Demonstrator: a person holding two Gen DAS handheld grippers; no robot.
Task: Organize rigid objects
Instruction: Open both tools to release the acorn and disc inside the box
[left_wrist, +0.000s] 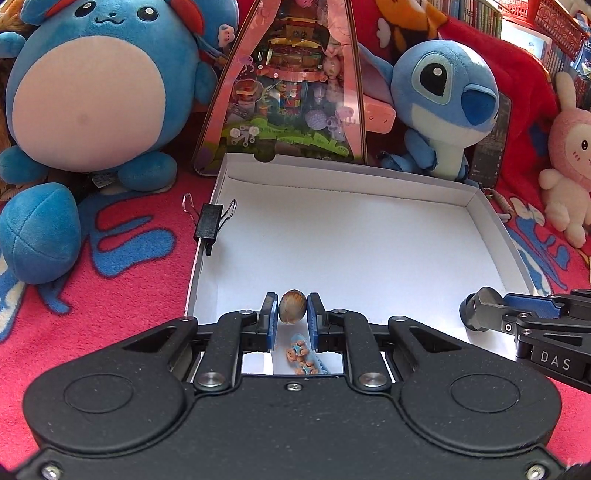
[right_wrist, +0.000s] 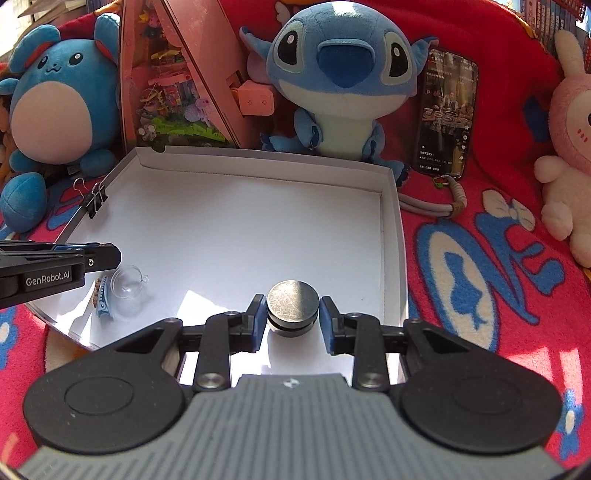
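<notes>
A white cardboard tray (left_wrist: 369, 229) lies on the red blanket; it also shows in the right wrist view (right_wrist: 236, 221). My left gripper (left_wrist: 292, 310) is shut on a small brown oval nut-like object (left_wrist: 292, 307) above the tray's near edge. A blue hair clip with tiny bears (left_wrist: 301, 355) lies in the tray below it. My right gripper (right_wrist: 293, 314) stands around a round metal puck (right_wrist: 293, 306) in the tray, its pads (right_wrist: 327, 314) a little apart from the puck's sides. A clear plastic half-sphere (right_wrist: 127, 284) lies next to the hair clip (right_wrist: 101, 299).
A black binder clip (left_wrist: 208, 221) grips the tray's left wall. Plush toys stand behind: a round blue one (left_wrist: 92, 85), Stitch (right_wrist: 340, 74), a pink bunny (right_wrist: 569, 140). A pink toy box (left_wrist: 295, 85) and a phone (right_wrist: 445, 110) lean at the back.
</notes>
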